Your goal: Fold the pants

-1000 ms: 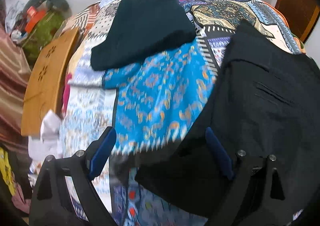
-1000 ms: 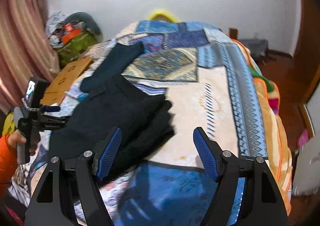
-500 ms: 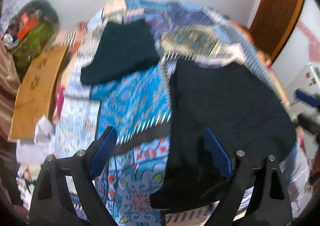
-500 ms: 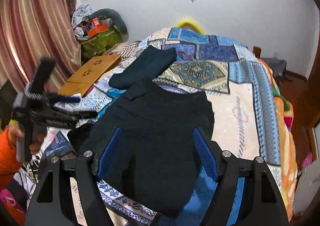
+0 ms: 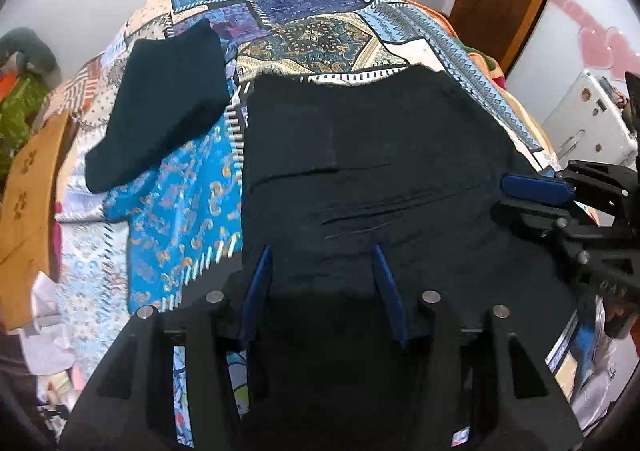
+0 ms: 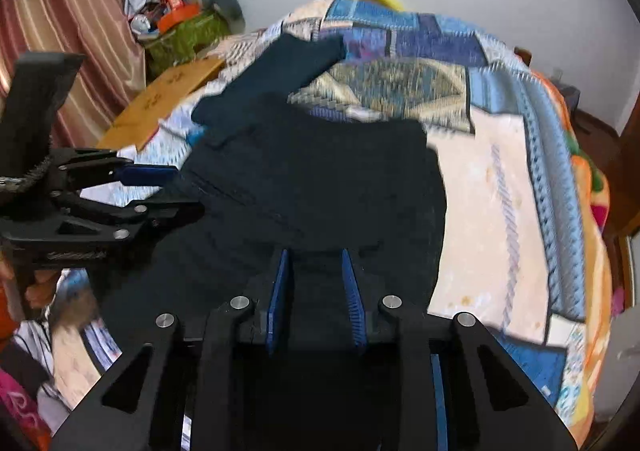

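Black pants (image 5: 372,155) lie spread on the patchwork bedspread (image 5: 188,207), near edge toward me; they also show in the right wrist view (image 6: 320,179). My left gripper (image 5: 322,255) has its blue pads closed in on the pants' near edge, with cloth between them. My right gripper (image 6: 316,253) is likewise closed on the near edge, further right. Each gripper shows in the other's view, the right one (image 5: 536,187) at the pants' right side and the left one (image 6: 148,175) at their left side.
A folded dark garment (image 5: 168,103) lies on the bed beyond the pants to the left. A wooden board (image 5: 28,187) leans at the bed's left side. A green bag with clutter (image 6: 180,31) sits by the curtain. A white appliance (image 5: 592,119) stands at the right.
Both grippers have come down to the near edge of the pants and narrowed from wide open to closed on the cloth. The pants now lie spread flatter.
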A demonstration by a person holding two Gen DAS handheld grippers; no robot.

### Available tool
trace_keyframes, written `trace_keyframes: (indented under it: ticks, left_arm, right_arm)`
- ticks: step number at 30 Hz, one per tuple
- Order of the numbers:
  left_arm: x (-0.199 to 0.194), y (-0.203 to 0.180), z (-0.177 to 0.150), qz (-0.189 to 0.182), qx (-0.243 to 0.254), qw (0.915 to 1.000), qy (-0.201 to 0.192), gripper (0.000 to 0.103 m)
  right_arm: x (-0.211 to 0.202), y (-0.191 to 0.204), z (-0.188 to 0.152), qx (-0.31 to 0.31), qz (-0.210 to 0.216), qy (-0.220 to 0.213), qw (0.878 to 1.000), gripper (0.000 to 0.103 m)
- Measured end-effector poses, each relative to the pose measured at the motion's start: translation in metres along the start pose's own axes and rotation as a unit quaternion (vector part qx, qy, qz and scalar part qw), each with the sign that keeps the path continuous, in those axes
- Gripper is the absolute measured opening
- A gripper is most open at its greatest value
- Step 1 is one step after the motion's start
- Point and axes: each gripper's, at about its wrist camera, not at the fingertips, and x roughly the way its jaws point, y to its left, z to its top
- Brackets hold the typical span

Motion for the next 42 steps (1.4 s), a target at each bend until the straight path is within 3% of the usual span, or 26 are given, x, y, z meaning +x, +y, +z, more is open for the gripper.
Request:
trace_keyframes:
  ticks: [5,8,13,17,21,24,26,28,32,36,40,42]
  left_arm:
    - [-0.016,0.026,-0.019,-0.017,-0.038,0.9991,0.008,0.058]
    - [-0.029,0.03,-0.031,0.0,-0.035,0.9994,0.001,0.062]
    - [-0.05,0.03,-0.053,0.082,-0.006,0.9964,-0.019,0.063]
    - [-0.047,0.047,-0.059,0.16,0.003,0.9871,-0.002,0.063]
    - [-0.055,0.072,-0.047,0.151,-0.024,0.9882,-0.006,0.063]
    - [-0.062,0.076,-0.023,0.14,-0.031,0.9892,-0.027,0.064]
    - [-0.062,0.071,-0.006,0.127,-0.031,0.9907,-0.039,0.069]
    - [-0.059,0.067,0.015,0.103,-0.034,0.9928,-0.051,0.082]
    - [-0.041,0.05,0.054,0.056,-0.024,0.9963,-0.061,0.086]
    - [-0.002,0.032,0.081,0.036,0.001,0.9987,-0.036,0.087]
    - [0.038,0.03,0.086,0.007,-0.011,0.9999,0.011,0.085]
    - [0.045,0.031,0.084,-0.005,-0.016,0.9998,0.012,0.085]
  right_arm:
    - [-0.02,-0.006,-0.011,-0.001,0.012,0.009,1.0,0.023]
    - [-0.032,-0.009,-0.016,0.001,0.013,0.007,1.0,0.023]
    - [-0.046,-0.02,-0.026,0.018,-0.015,-0.008,1.0,0.026]
    - [-0.05,-0.035,-0.029,0.039,-0.033,-0.007,0.999,0.026]
    - [-0.052,-0.048,-0.02,0.057,-0.045,0.003,0.997,0.028]
    - [-0.054,-0.054,-0.01,0.064,-0.041,-0.012,0.997,0.041]
    - [-0.052,-0.055,-0.001,0.063,-0.036,-0.025,0.997,0.043]
    - [-0.046,-0.053,0.01,0.053,-0.033,-0.03,0.998,0.043]
    - [-0.025,-0.05,0.031,0.029,-0.029,-0.032,0.999,0.043]
    - [0.005,-0.06,0.051,0.034,-0.015,-0.029,0.999,0.043]
    - [0.033,-0.078,0.062,0.076,0.012,-0.015,0.997,0.043]
    - [0.043,-0.078,0.064,0.072,0.014,-0.005,0.997,0.034]
